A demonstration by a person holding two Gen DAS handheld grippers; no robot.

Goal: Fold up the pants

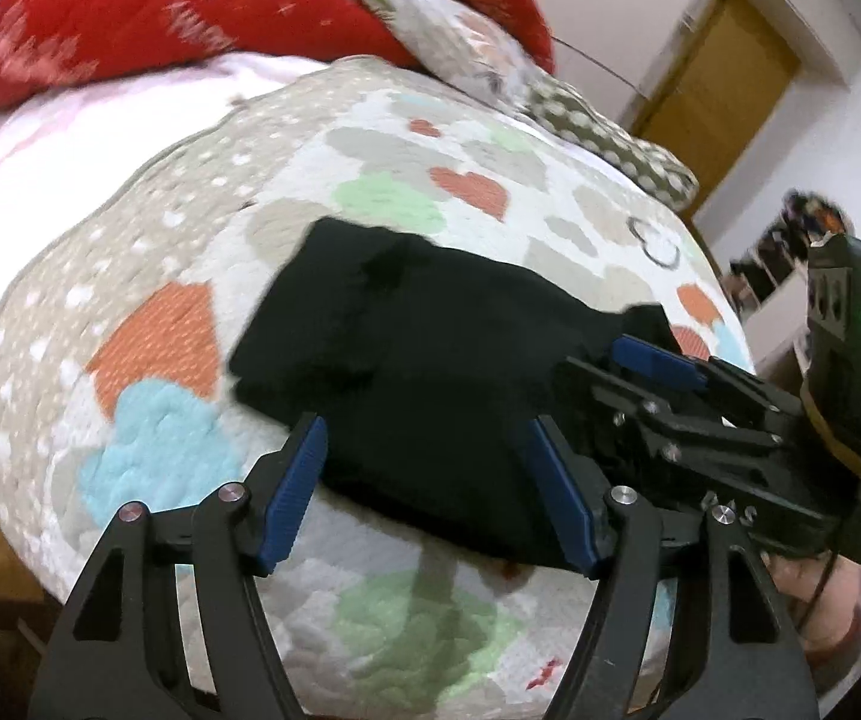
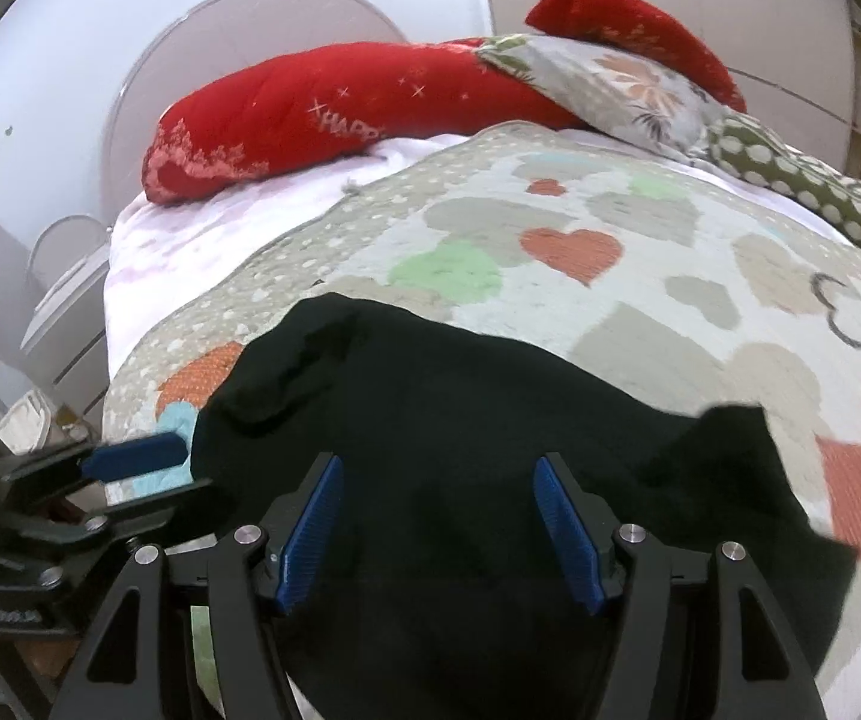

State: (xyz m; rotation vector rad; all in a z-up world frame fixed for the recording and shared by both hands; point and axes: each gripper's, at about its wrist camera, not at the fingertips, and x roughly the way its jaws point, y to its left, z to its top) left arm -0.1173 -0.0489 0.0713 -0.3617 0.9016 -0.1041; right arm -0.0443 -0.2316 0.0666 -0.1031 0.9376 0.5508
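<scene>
Two grippers, both with fingers spread wide and nothing between the blue pads. My left gripper (image 1: 427,495) sits at the lower middle of its frame, over the near edge of the pants (image 1: 424,372). My right gripper (image 2: 439,525) sits low centre in its own view, over the broad middle of the same cloth.

The pants (image 2: 490,480) lie as a black bundle on the heart-print quilt (image 2: 580,252), filling the lower half of the right wrist view and the centre of the left. They look already doubled into a rough rectangle; layering shows at the left end of the bundle, and a loose corner pokes up toward the right edge.

Handling judgement: soft, light, limp knit. No stiffness to lever against, so it will sag from any single pinch and drag on the quilted surface. Not fragile, not slippery by the look of it.

Where to grip: pinch through all layers at the near edge, one gripper toward each end, so the fold lifts evenly. The stray corner at the right wants tucking or it will spoil the edge.

Background: red pillows (image 2: 322,114) upper centre, a dotted cushion (image 2: 802,186) upper right.
</scene>
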